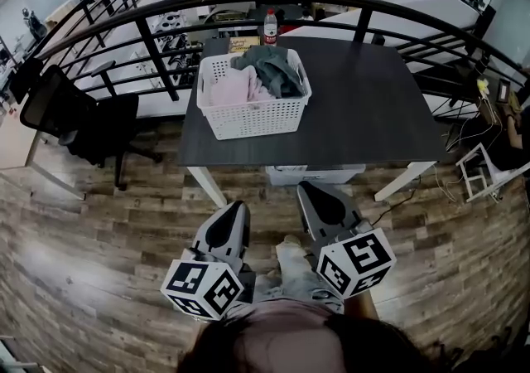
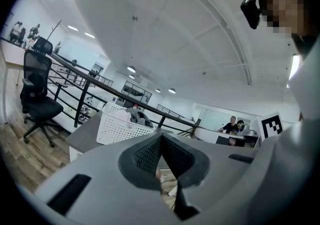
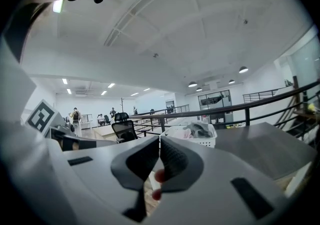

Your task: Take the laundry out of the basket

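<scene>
A white laundry basket (image 1: pixel 252 118) stands on the left part of a dark table (image 1: pixel 373 114), filled with pink (image 1: pixel 230 85) and grey-green (image 1: pixel 277 69) clothes. The basket also shows ahead in the left gripper view (image 2: pixel 120 126) and in the right gripper view (image 3: pixel 192 136). Both grippers hang over the wooden floor in front of the table, short of its near edge. My left gripper (image 1: pixel 236 212) is shut with nothing in it, jaws meeting at the tip (image 2: pixel 160 136). My right gripper (image 1: pixel 310 193) is shut and empty as well (image 3: pixel 160 139).
A water bottle (image 1: pixel 270 27) stands behind the basket. A black railing (image 1: pixel 149 31) curves round the far side of the table. A black office chair (image 1: pixel 79 114) sits to the left, a white box (image 1: pixel 315 174) under the table, cables and a rack (image 1: pixel 484 168) at the right.
</scene>
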